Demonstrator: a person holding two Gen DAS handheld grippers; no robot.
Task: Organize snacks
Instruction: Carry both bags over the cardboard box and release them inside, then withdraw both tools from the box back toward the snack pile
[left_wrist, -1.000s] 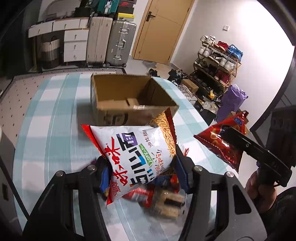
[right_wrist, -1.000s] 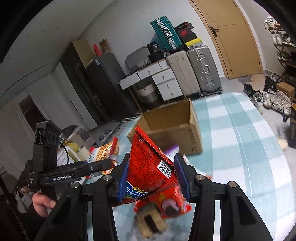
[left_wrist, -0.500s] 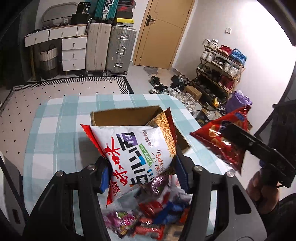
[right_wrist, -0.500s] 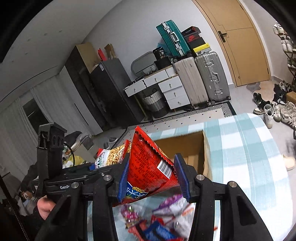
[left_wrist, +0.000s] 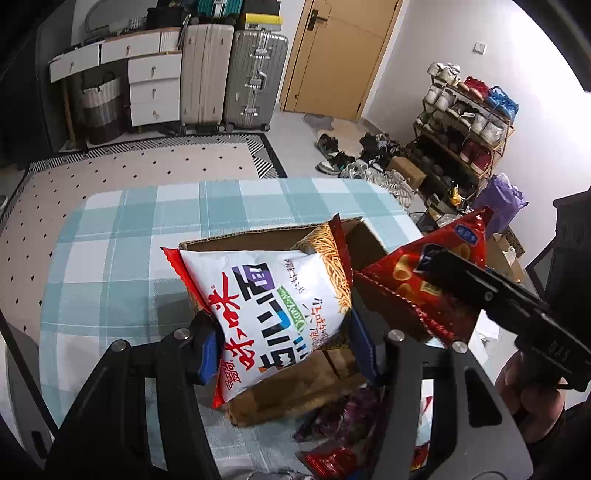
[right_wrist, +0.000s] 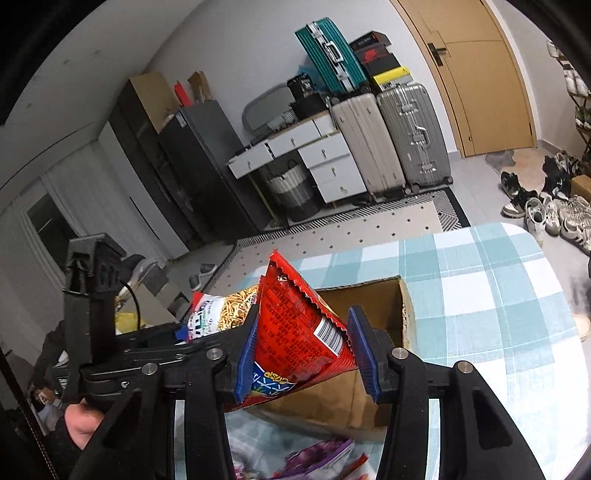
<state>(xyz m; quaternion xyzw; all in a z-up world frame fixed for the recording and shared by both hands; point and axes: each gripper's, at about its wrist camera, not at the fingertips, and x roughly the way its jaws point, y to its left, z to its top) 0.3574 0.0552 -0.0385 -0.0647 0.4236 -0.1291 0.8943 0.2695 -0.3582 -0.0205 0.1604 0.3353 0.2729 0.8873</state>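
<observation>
My left gripper (left_wrist: 286, 347) is shut on a white noodle-snack bag (left_wrist: 269, 310), held tilted above the near side of an open cardboard box (left_wrist: 258, 240) on the checked table (left_wrist: 110, 258). To its right, the right gripper (left_wrist: 443, 266) carries a red crisp bag (left_wrist: 406, 284) over the box's right edge. In the right wrist view, the right gripper (right_wrist: 301, 354) is shut on that red bag (right_wrist: 295, 328), with the box (right_wrist: 369, 291) behind and below it. The left gripper (right_wrist: 184, 334) and noodle bag (right_wrist: 225, 310) show at the left.
Loose snack packets (left_wrist: 343, 424) lie on the cloth in front of the box, also seen as packets (right_wrist: 317, 458) in the right wrist view. Beyond the table's far edge are a rug, suitcases (left_wrist: 236, 74), white drawers, a door and a shoe rack (left_wrist: 465, 122).
Both grippers carried their bags forward across the table. The box now lies right under them, and the loose packets have slid to the bottom of both views.
</observation>
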